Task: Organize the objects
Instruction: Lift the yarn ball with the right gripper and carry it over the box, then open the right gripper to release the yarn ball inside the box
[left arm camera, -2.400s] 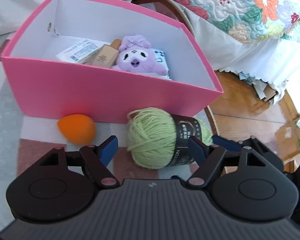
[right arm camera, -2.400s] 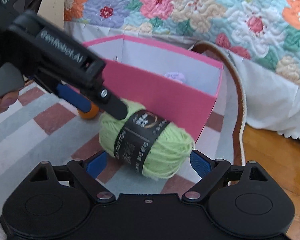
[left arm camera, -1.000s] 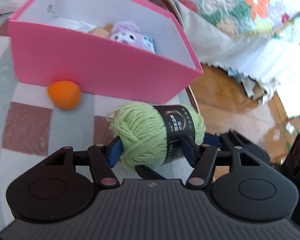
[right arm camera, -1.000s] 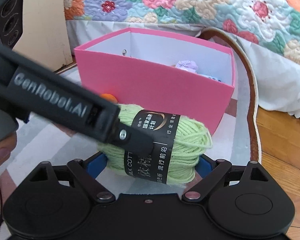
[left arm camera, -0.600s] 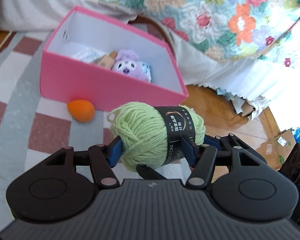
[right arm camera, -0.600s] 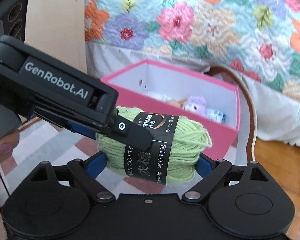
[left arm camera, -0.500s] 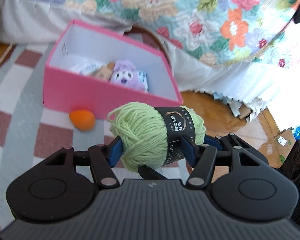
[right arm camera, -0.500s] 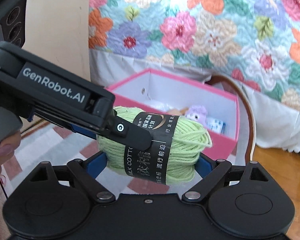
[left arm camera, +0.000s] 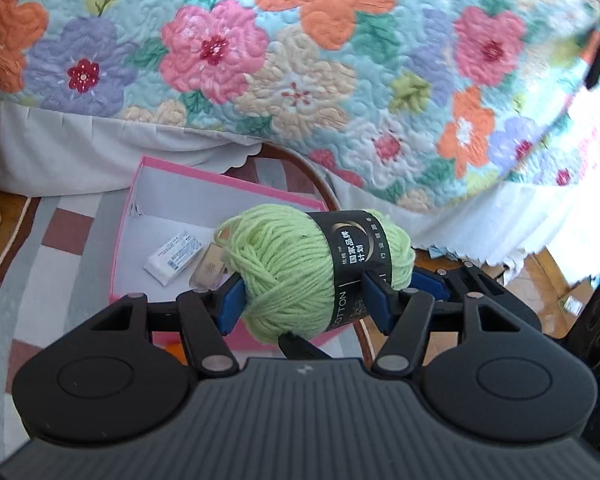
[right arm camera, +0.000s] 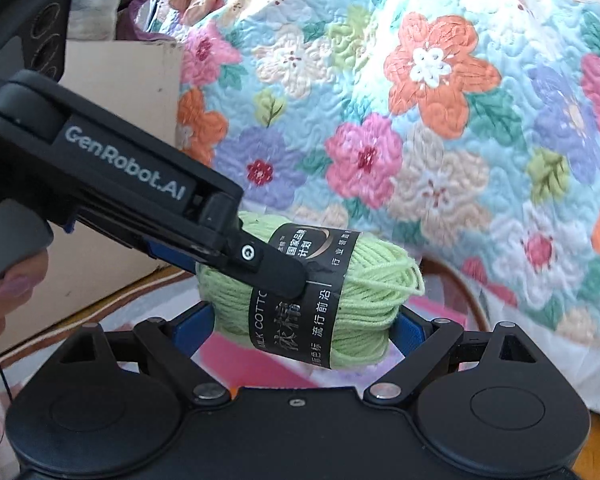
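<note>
A light green yarn ball (left arm camera: 296, 268) with a black paper band is held in the air by both grippers. My left gripper (left arm camera: 304, 300) is shut on its sides. My right gripper (right arm camera: 300, 326) is shut on its two ends, and the yarn ball (right arm camera: 364, 292) fills that view's middle. The left gripper's finger (right arm camera: 260, 260) crosses in front of the yarn there. Below the yarn stands the pink box (left arm camera: 228, 178) with a white inside; a white packet (left arm camera: 174, 256) and a tan item (left arm camera: 210, 268) lie in it. The yarn hides the rest of the box.
A flowered quilt (left arm camera: 300, 60) hangs over the bed behind the box. A checked rug (left arm camera: 40, 264) lies under the box, with wood floor (left arm camera: 540, 276) to the right. A cardboard box (right arm camera: 116, 80) stands at the left. A bit of orange (left arm camera: 174, 347) shows by the box's near wall.
Both grippers closed on the yarn ball on the rug, then lifted it together. It now hangs higher, over the pink box, and both views tilt up toward the quilt.
</note>
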Tool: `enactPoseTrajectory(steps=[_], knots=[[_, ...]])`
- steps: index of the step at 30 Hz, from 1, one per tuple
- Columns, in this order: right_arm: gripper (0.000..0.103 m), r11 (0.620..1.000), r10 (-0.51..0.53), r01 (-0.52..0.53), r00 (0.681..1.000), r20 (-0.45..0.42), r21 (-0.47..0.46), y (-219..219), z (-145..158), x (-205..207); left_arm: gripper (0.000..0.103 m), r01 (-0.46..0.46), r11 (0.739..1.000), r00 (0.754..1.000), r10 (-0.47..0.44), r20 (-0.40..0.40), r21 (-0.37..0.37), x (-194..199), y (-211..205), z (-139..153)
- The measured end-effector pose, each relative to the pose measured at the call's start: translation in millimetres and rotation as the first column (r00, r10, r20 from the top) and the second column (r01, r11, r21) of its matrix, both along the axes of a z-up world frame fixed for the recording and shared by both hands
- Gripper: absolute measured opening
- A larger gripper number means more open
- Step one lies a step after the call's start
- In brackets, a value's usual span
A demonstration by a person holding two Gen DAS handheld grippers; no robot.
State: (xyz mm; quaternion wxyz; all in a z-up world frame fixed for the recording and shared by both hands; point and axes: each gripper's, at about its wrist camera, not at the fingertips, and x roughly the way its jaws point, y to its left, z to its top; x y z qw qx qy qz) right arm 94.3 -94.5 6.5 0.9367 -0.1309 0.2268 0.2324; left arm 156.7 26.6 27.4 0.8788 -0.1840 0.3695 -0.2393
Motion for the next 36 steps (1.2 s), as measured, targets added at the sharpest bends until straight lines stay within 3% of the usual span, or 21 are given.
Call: enactPoseTrajectory(steps=[8, 13, 17, 20, 23, 24, 27, 32, 36], knots=[[0.094, 0.998, 0.056, -0.054, 0.989, -0.136, 0.022, -0.5, -15.0, 79.9, 0.064, -0.02, 0.998, 0.998, 0.024, -0.065, 0.055, 78.1, -13.5, -18.3], [0.094, 0.997, 0.072, -0.069, 0.955, -0.288, 0.018, 4.8, -39.7, 127.2, 0.063, -0.049, 0.994, 0.99, 0.061, -0.131, 0.097, 121.1, -14.1, -44.4], [0.094, 0.997, 0.063, -0.074, 0.932, -0.356, -0.017, 13.9, -61.0, 151.5, 0.064, -0.043, 0.993, 0.98, 0.063, -0.187, 0.111, 151.4, -13.1, -66.2], [0.092, 0.999, 0.053, -0.049, 0.902, -0.428, 0.021, 15.6, -76.2, 172.8, 0.064, -0.047, 0.988, 0.972, 0.079, -0.223, 0.146, 171.1, -11.0, -84.4], [0.084, 0.998, 0.037, -0.009, 0.869, -0.493, 0.058, 16.6, -88.0, 192.3, 0.063, -0.063, 0.983, 0.964, 0.105, -0.244, 0.173, 183.2, -7.7, -97.8], [0.074, 0.998, 0.025, 0.003, 0.864, -0.502, 0.057, 16.6, -90.9, 196.9, 0.063, -0.075, 0.98, 0.961, 0.12, -0.247, 0.183, 186.0, -6.3, -101.3], [0.057, 0.996, 0.012, 0.037, 0.836, -0.548, 0.077, 11.3, -97.5, 209.7, 0.062, -0.108, 0.968, 0.958, 0.162, -0.238, 0.227, 190.1, -6.8, -108.3], [0.048, 0.991, -0.007, 0.073, 0.857, -0.516, 0.108, 2.2, -96.5, 218.2, 0.062, -0.16, 0.953, 0.957, 0.214, -0.194, 0.259, 190.4, -9.4, -114.9], [0.046, 0.994, -0.044, 0.087, 0.876, -0.48, 0.067, 6.9, -102.4, 225.9, 0.063, -0.169, 0.932, 0.961, 0.228, -0.157, 0.319, 188.6, -12.8, -111.2]])
